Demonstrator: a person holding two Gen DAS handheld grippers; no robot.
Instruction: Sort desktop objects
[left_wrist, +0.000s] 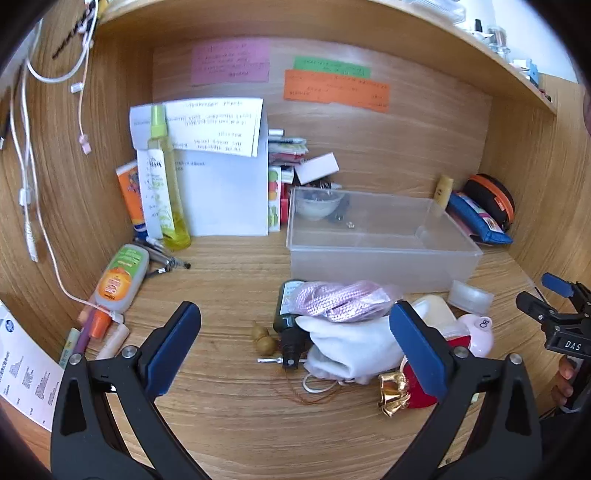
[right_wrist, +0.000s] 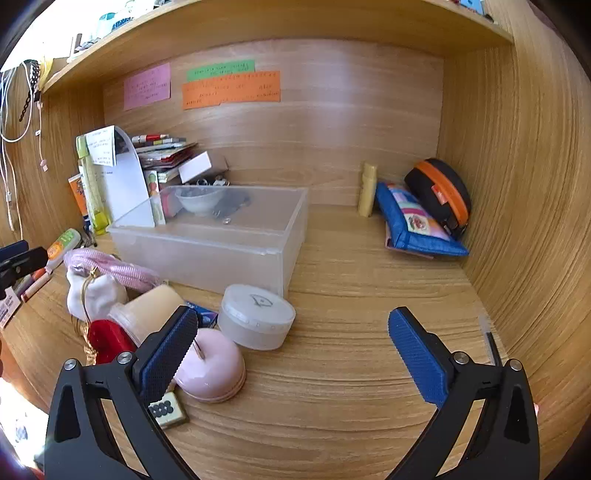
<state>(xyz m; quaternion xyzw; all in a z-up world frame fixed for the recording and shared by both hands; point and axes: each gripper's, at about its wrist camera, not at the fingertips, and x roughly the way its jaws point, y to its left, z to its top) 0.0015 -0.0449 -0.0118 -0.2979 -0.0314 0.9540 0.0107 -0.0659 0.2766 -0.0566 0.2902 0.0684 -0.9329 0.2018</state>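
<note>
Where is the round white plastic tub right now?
In the right wrist view, the round tub sits left of centre, just before the clear bin, beside the pink dome.

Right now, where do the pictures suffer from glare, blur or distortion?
Left wrist view: shelf edge bows from fisheye, top-right corner overexposed, notes too blurred to read. Right wrist view: glare at upper left, side wall curves strongly.

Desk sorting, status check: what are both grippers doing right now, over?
Left gripper open, empty, over the clutter pile. Right gripper open, empty. Clear bin nearly bare. White sock and pink cord cover the dark bottle.
</note>
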